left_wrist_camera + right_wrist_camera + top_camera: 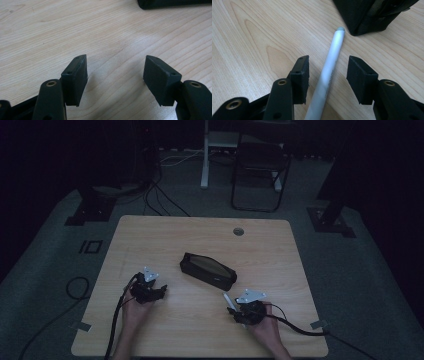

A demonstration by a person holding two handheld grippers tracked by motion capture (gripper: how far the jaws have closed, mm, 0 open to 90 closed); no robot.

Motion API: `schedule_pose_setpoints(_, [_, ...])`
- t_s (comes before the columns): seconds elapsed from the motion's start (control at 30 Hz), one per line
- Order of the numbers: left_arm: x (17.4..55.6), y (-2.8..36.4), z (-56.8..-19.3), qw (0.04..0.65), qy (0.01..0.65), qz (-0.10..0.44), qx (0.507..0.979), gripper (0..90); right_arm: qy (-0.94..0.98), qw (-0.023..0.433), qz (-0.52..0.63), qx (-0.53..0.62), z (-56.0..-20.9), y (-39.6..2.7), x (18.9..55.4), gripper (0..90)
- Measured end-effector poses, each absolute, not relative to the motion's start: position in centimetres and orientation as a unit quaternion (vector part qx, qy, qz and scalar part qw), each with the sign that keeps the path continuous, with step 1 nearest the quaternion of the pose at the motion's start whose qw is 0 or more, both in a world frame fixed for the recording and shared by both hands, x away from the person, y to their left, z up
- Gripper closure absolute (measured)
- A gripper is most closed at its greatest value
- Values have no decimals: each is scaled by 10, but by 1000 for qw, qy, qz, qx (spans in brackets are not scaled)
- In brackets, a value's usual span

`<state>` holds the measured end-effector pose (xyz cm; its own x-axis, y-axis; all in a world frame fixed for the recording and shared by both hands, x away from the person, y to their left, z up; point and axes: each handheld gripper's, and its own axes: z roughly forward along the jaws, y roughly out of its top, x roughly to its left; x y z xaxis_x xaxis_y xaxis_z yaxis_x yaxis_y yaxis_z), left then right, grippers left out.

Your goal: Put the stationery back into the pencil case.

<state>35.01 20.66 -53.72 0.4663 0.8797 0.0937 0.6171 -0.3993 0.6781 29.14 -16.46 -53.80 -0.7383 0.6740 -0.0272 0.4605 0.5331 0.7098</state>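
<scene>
Two grippers, one pouch, one pen, one table, counted left to right. At 8 o'clock on the wood, left gripper, held in a hand, one cable trailing back toward 6. Jaws apart, nothing between, only bare grain under the pads in the left gripper view; pouch edge glimpsed up at 1 o'clock, well apart. Dead centre, one black pouch, lying slantwise from 10 toward 4, flat on the table. Just past its lower right end, one white pen, lying flat, tip toward 12, near the pouch corner but not touching. At 5 o'clock, right gripper, in the other hand, one cable off toward 4. Jaws apart and straddling the pen, one pad on each side, gaps visible both ways, no clamp. One round hole in the tabletop up at 1 o'clock.
</scene>
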Motion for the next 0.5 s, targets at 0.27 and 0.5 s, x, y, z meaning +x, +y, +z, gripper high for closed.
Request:
schedule_pose_setpoints(0.27, [349, 206, -539, 297, 467, 230, 800, 363, 867, 144, 345, 331, -541, -164, 294, 573])
schedule_pose_setpoints(0.5, [348, 208, -540, 303, 470, 228, 797, 356, 865, 135, 348, 336, -541, -166, 296, 635])
